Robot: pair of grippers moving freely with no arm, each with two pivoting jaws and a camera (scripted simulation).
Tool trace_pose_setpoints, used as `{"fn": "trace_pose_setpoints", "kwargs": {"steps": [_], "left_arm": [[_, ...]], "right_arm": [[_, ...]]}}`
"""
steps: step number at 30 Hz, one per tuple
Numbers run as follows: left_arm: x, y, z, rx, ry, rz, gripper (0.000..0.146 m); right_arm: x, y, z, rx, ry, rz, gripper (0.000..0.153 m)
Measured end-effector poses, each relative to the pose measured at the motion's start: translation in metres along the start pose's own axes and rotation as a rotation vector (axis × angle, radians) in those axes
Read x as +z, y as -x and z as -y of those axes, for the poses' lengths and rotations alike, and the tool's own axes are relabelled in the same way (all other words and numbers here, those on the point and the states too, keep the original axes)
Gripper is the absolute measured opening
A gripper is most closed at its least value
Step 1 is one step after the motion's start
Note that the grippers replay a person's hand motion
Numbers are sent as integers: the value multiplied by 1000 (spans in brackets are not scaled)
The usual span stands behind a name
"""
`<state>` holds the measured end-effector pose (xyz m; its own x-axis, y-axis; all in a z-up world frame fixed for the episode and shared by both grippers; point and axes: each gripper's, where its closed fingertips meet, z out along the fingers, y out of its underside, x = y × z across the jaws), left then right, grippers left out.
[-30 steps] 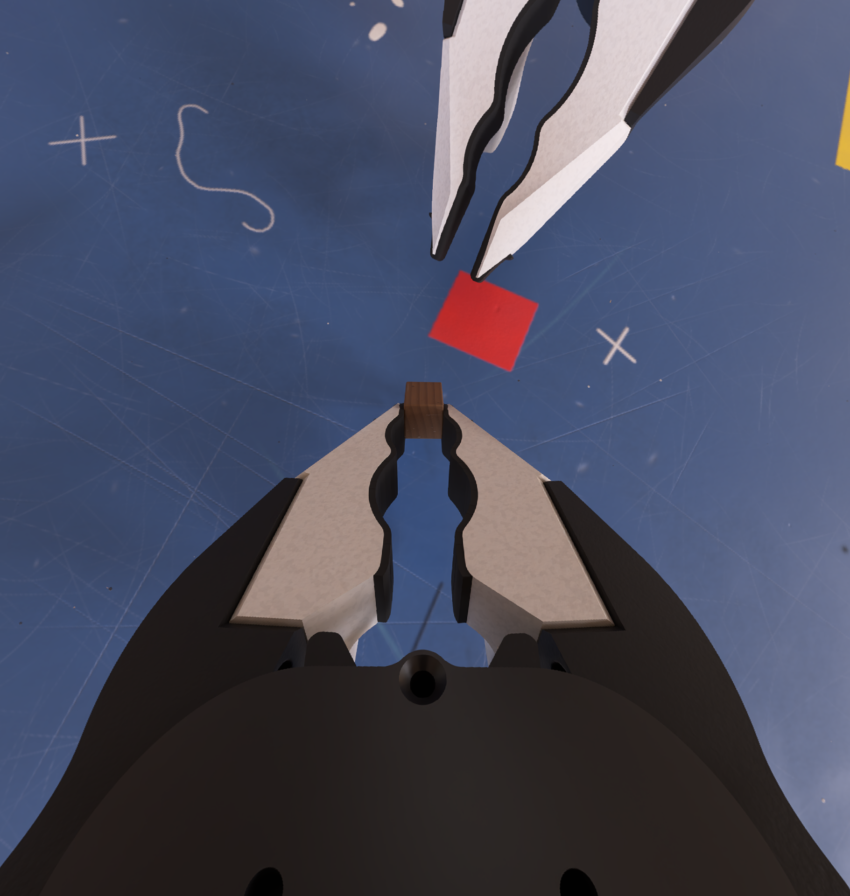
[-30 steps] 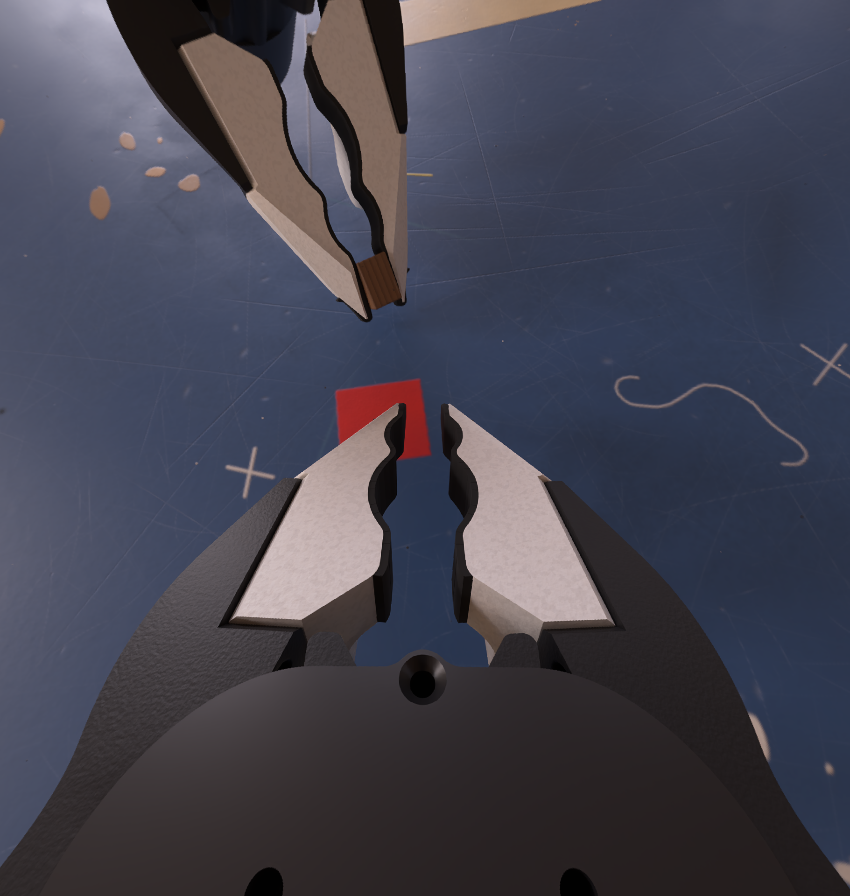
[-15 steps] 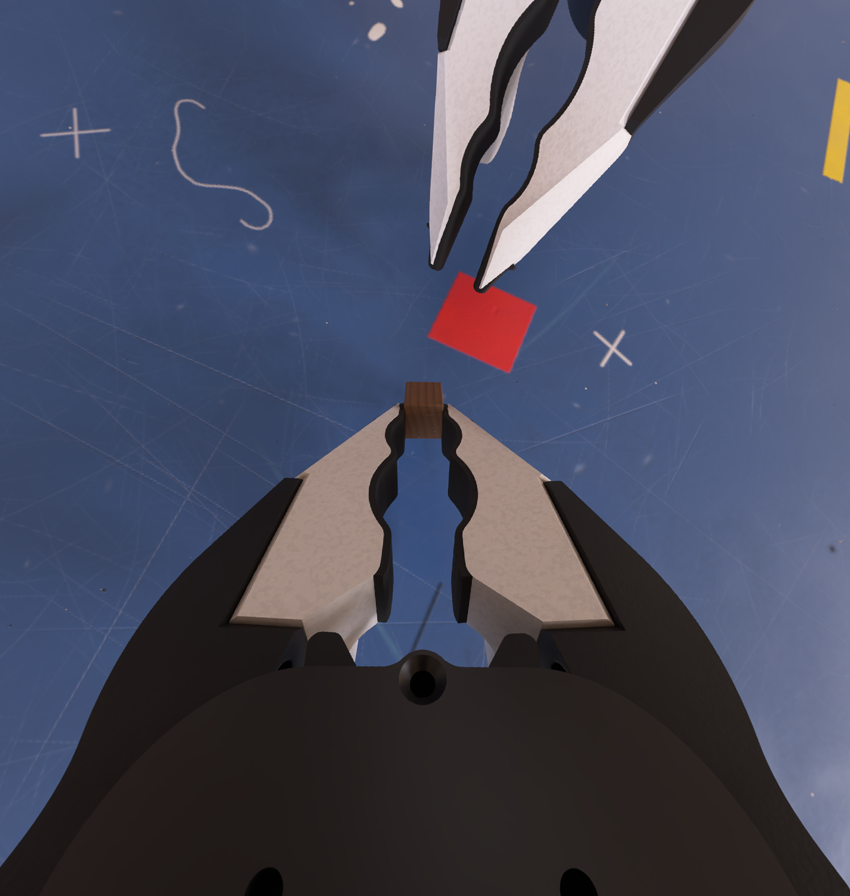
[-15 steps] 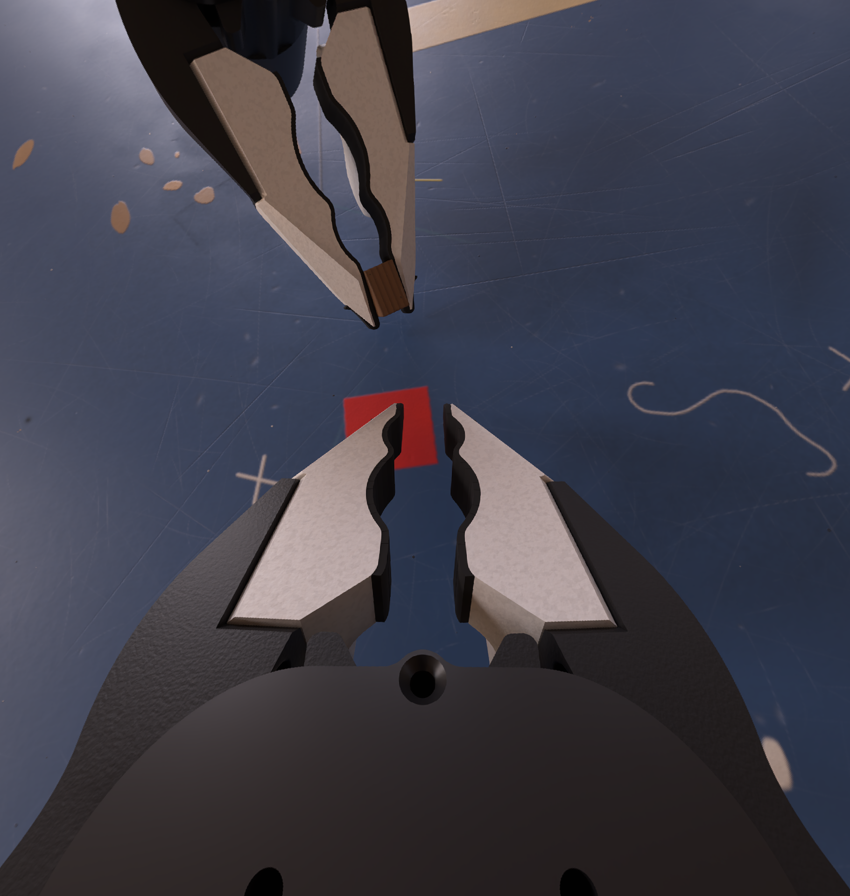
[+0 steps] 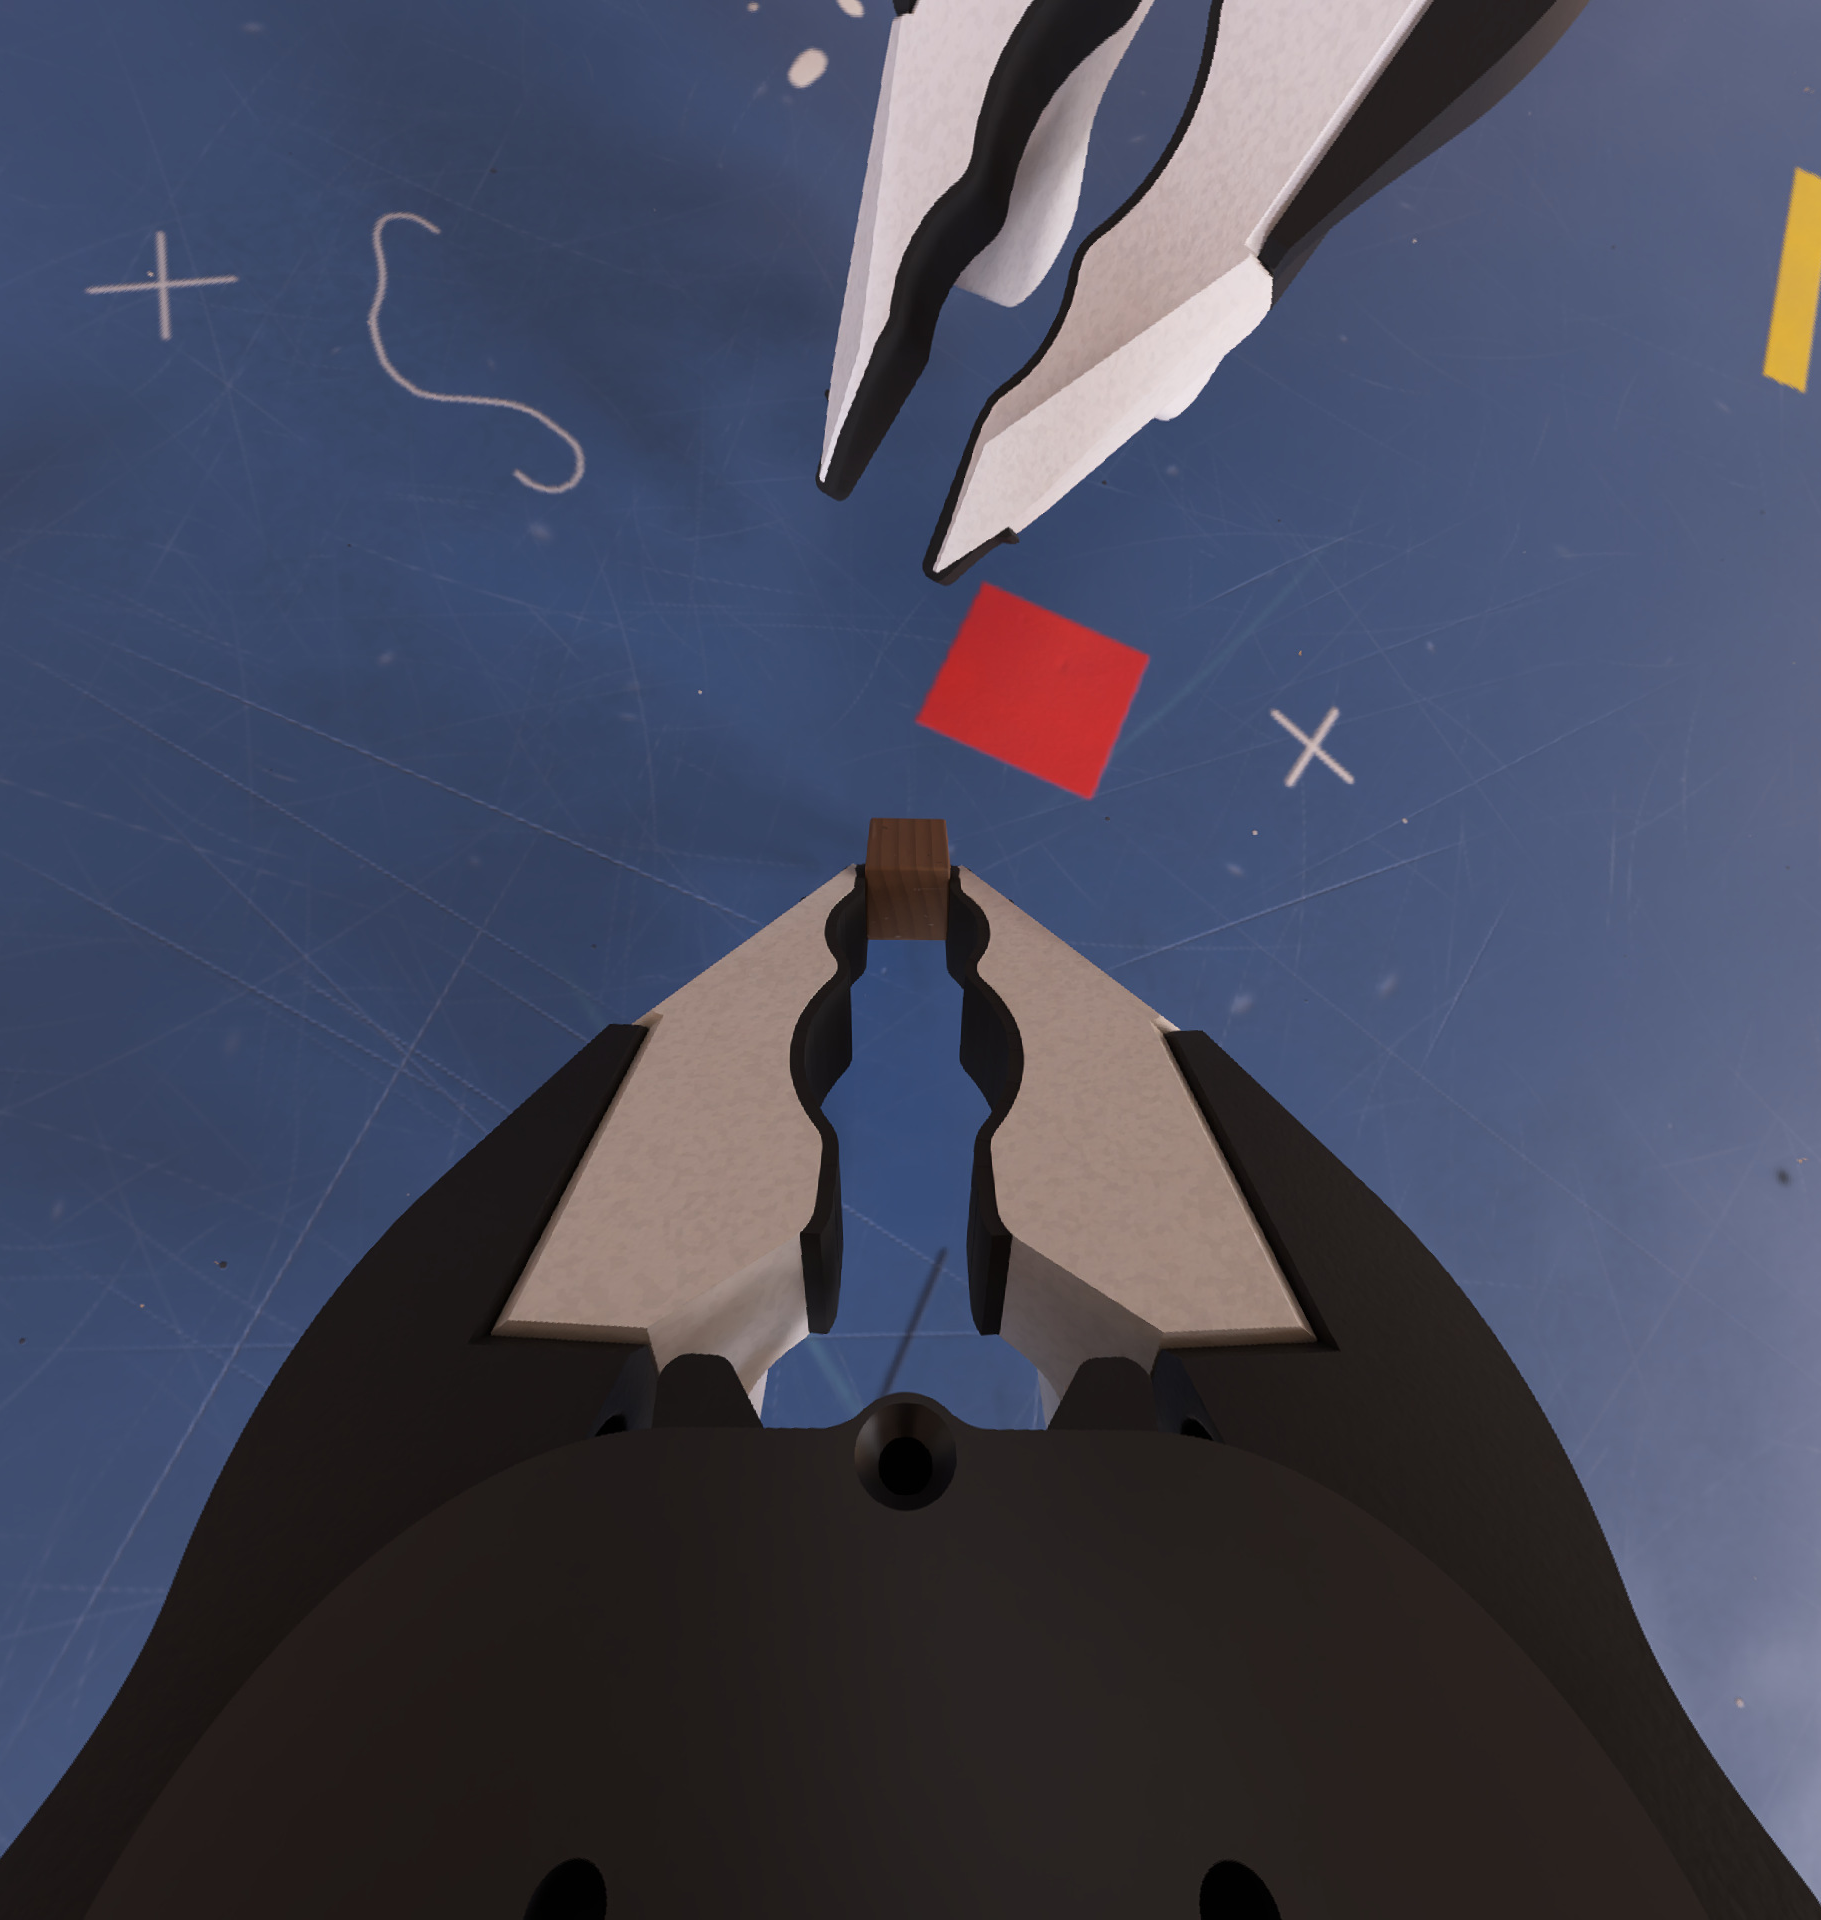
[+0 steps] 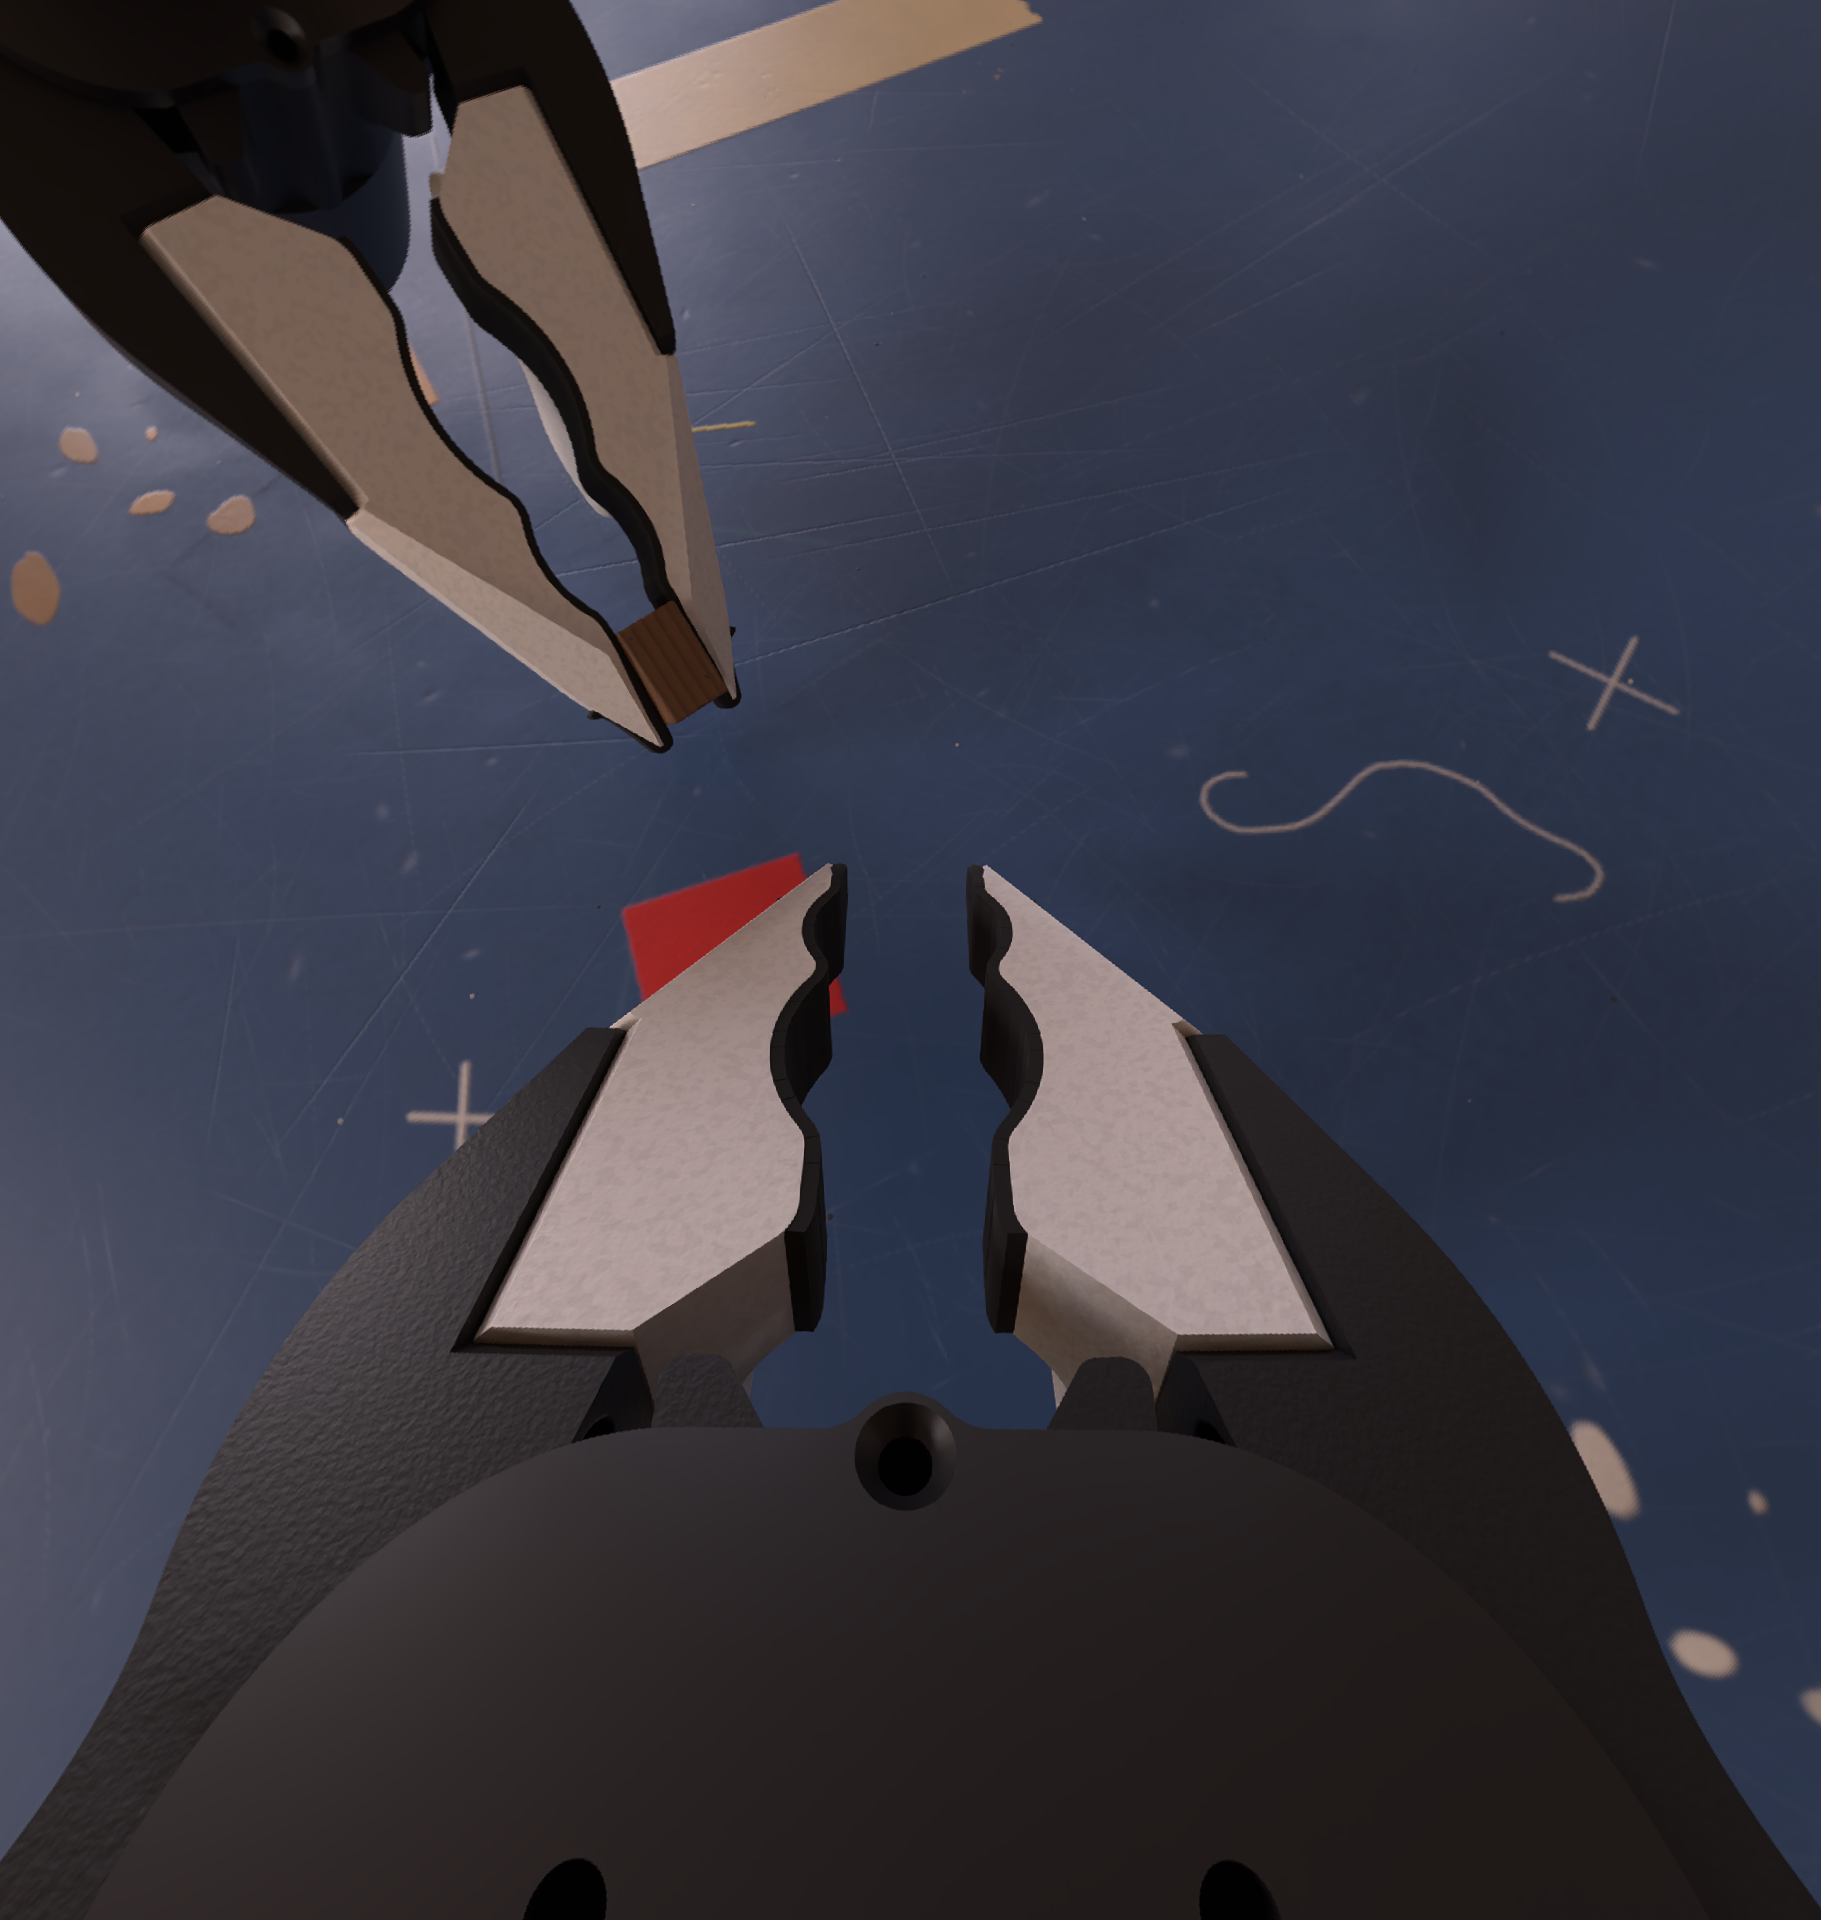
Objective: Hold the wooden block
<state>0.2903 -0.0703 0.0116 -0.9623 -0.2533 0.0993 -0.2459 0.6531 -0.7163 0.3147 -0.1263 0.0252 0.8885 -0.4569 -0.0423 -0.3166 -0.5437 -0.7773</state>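
Left tongs clenched on the wooden block, pinched right at the fingertips, block poking a little past them; grip looks square, block clear of the desk, no contact with the surface that I can see. Right wrist view confirms: block sits between the tips, held in the air. Beyond the block, red square flat on the desk, well apart from the block. Past that, right tongs released, nothing between the fingers. Change vs half a second ago: right tongs' gap is wider and they've shifted, so the red square now sits mostly behind their left finger in their own view and just clears the tips in the left view; left grip looks unchanged. My read: hold is already met by the left, right looks set up to take or brace the block but that's a guess. Farther out: chalk cross, squiggle, yellow strip toward the far right. No desk edge or corner in view, so can't place things against them.
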Motion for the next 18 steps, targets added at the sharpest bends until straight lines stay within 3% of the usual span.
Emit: {"fn": "trace_pose_setpoints", "kwargs": {"steps": [10, 18], "left_arm": [[0, 0, 0, -3, 0, -3, 13], [0, 0, 0, 0, 0, -1, 13]], "right_arm": [[4, -8, -4, 41, 40, -120, 26], [3, 0, -5, 66, 39, -100, 27]]}}
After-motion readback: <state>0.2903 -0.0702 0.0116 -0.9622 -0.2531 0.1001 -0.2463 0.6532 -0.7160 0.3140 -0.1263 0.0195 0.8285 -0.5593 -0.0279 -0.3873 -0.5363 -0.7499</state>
